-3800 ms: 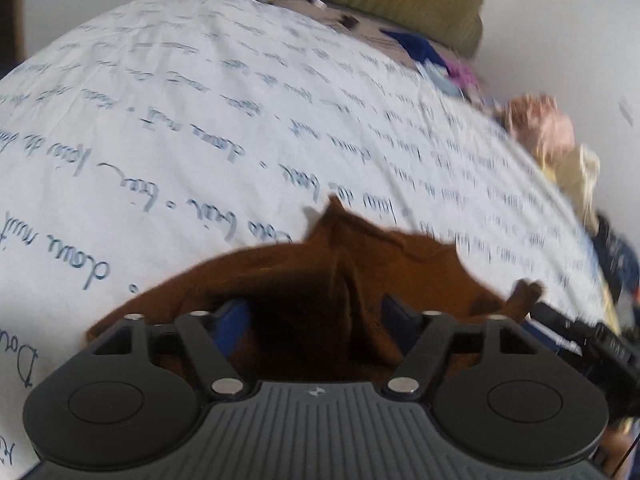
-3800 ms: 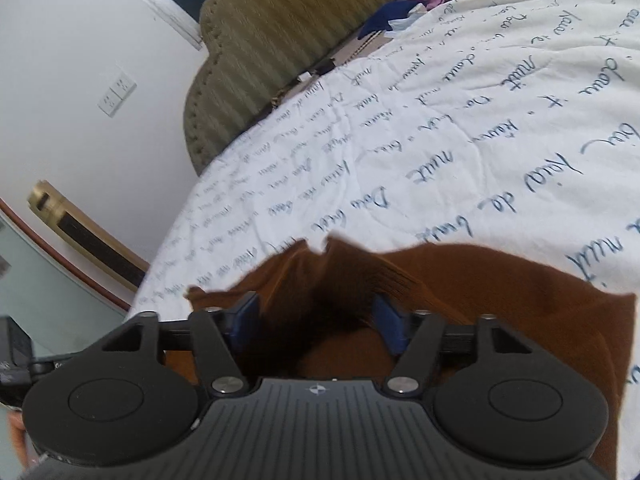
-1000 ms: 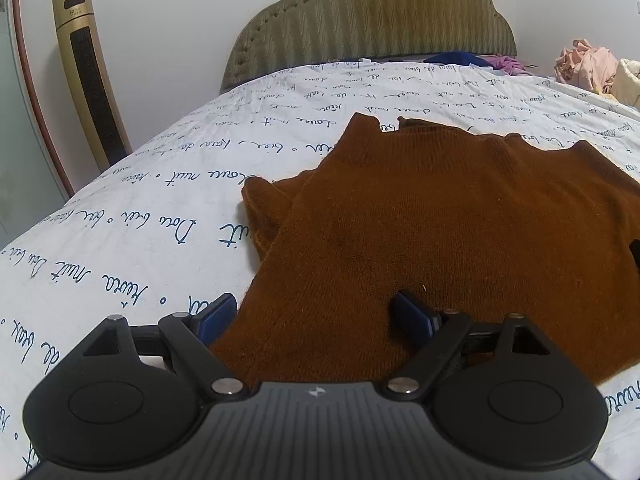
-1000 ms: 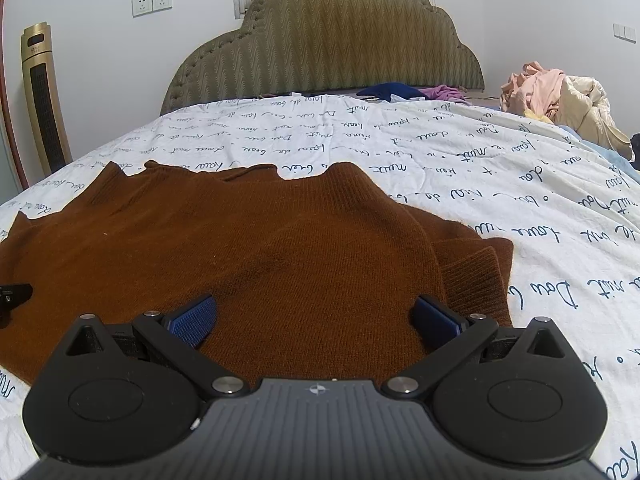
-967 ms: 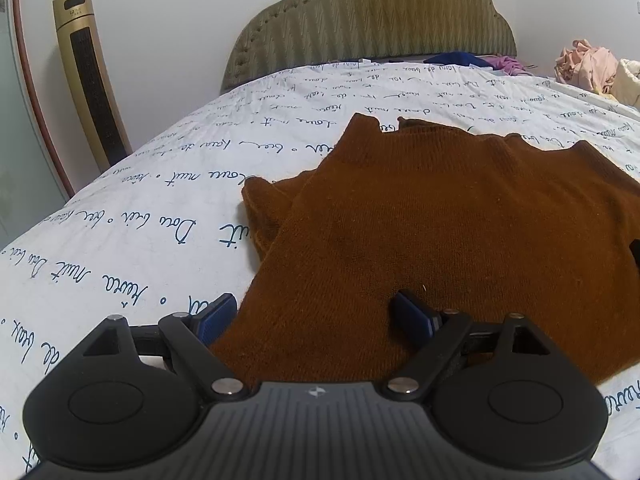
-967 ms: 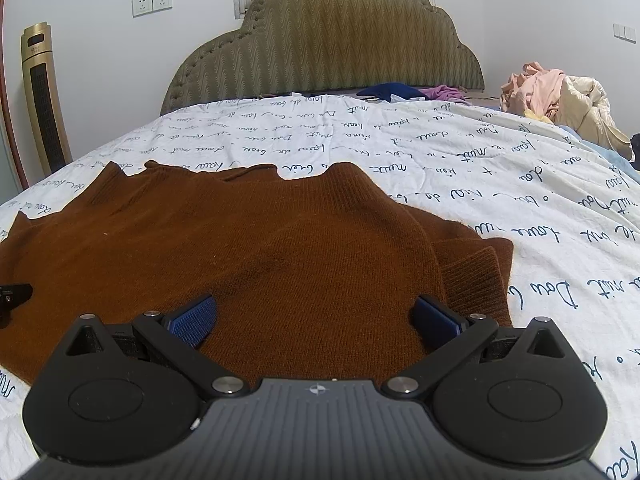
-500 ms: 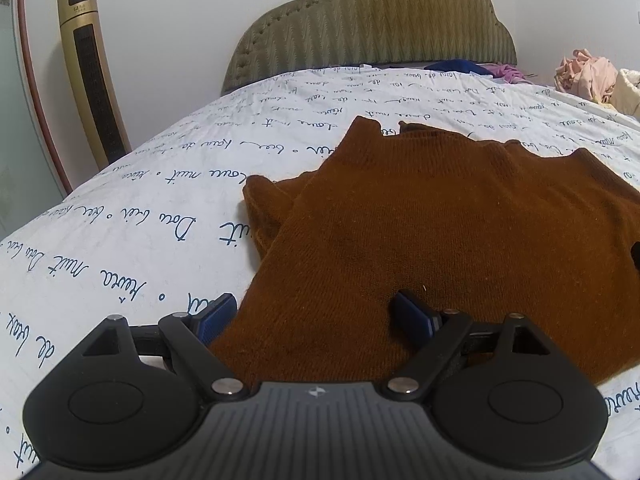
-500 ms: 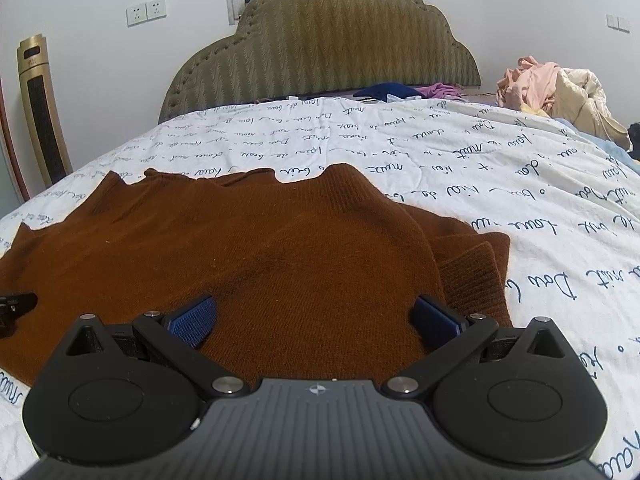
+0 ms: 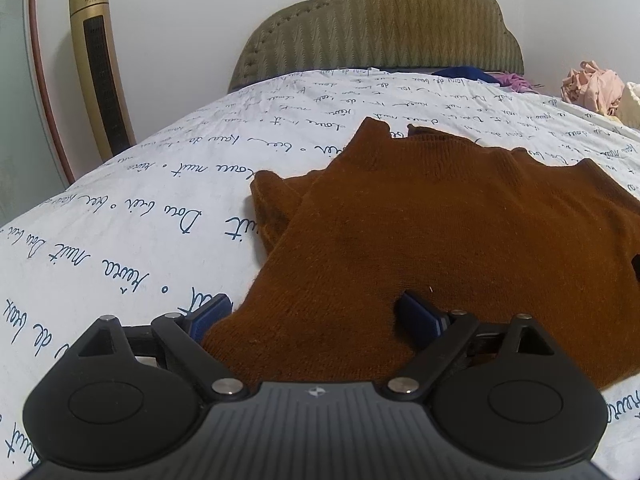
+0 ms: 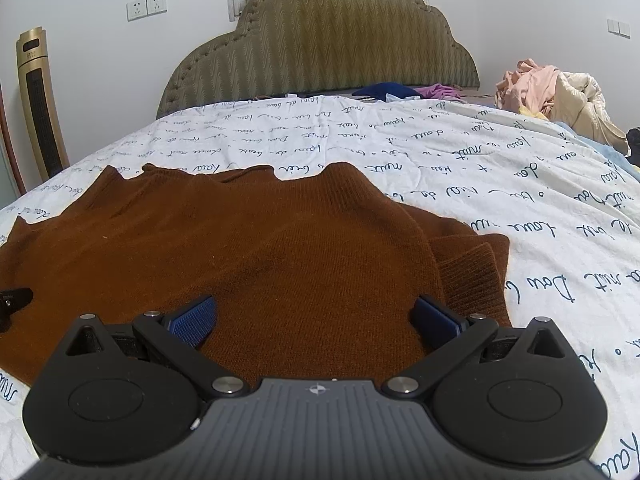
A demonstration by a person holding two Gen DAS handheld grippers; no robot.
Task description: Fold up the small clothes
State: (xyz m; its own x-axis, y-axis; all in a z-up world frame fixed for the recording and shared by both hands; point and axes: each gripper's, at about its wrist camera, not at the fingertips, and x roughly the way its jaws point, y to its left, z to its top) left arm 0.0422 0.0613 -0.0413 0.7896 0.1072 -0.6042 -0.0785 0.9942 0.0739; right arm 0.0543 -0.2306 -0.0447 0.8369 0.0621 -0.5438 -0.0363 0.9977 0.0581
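the brown sweater (image 9: 460, 240) lies spread flat on the bed (image 9: 140, 200), collar toward the headboard (image 10: 320, 48) at 12 o'clock. the left hand-held gripper (image 9: 316, 316) has just been opening, its jaws wide with the sweater's near edge between them, unpinched. the right hand-held gripper (image 10: 316, 316) also gapes wide over the hem, gripping nothing.

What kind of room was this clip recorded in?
A bedroom, most likely: a bed with a script-printed sheet and padded headboard, a brown sweater spread on it, and loose clothes heaped beside.
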